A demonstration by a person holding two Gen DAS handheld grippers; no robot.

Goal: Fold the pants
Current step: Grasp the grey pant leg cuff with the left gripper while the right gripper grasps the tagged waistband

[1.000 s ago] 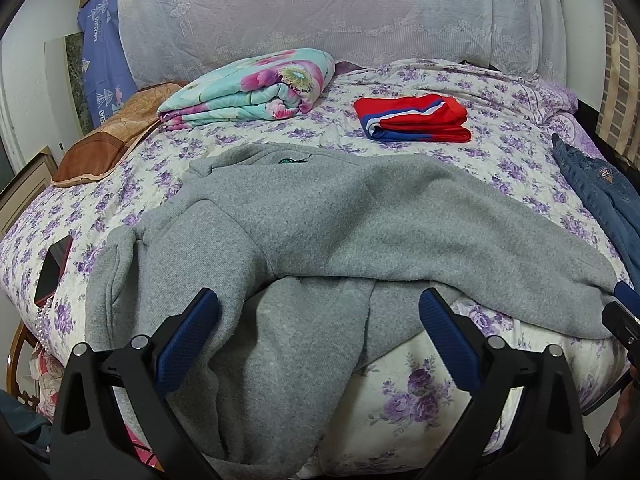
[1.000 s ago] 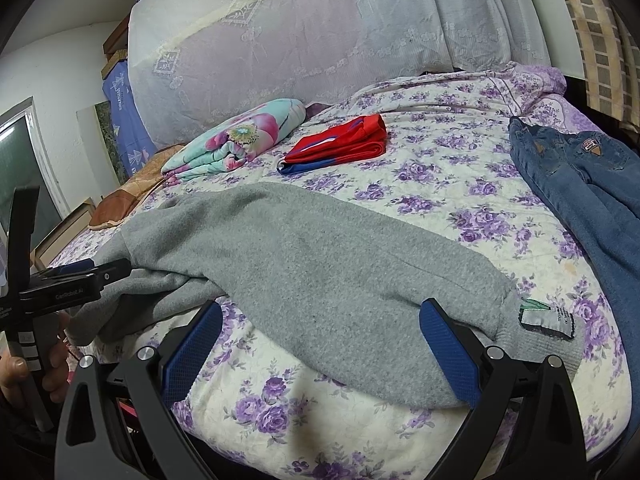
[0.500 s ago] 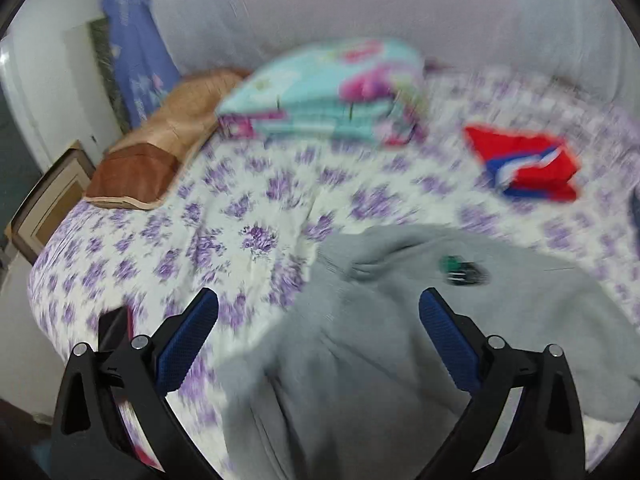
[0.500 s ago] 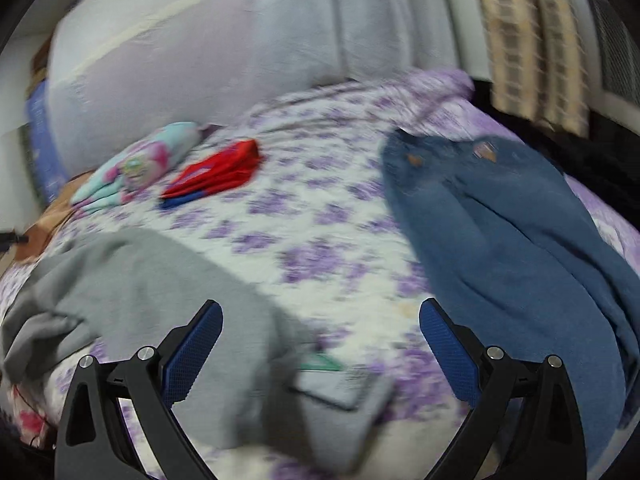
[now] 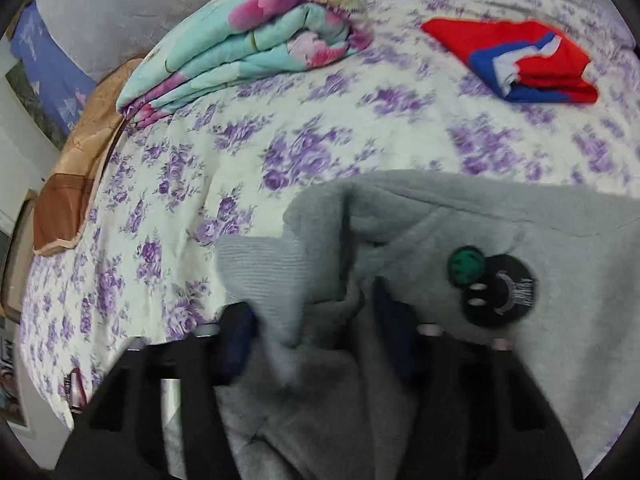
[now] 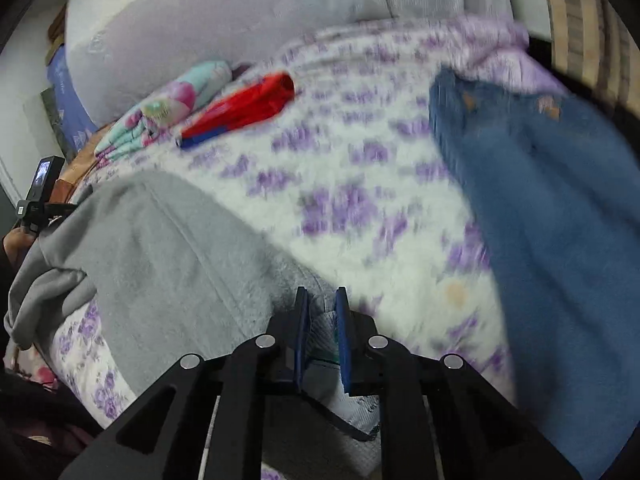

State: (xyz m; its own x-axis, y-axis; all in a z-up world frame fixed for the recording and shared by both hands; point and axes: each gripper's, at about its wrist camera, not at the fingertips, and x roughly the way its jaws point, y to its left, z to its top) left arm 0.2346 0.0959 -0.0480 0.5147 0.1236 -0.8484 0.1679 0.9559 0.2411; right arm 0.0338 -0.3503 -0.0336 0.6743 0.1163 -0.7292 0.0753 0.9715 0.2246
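The grey sweatpants [image 5: 460, 248] lie across the near side of the flowered bed [image 5: 328, 148], with a green and black patch near the waist. My left gripper [image 5: 312, 320] is shut on the ribbed waistband corner of the pants. In the right wrist view the pants [image 6: 168, 248] stretch to the left. My right gripper [image 6: 322, 312] is shut on the ribbed leg cuff of the pants. The left gripper also shows at the far left of the right wrist view [image 6: 36, 204].
A folded red and blue garment [image 5: 516, 60] and a folded floral blanket [image 5: 256, 40] lie at the back of the bed. Blue jeans [image 6: 540, 200] lie on the right side. A brown pillow [image 5: 76, 176] sits at the left edge.
Both grippers moved forward onto the grey pants and closed: the left on the waistband corner, the right on the leg cuff. Both were open before.
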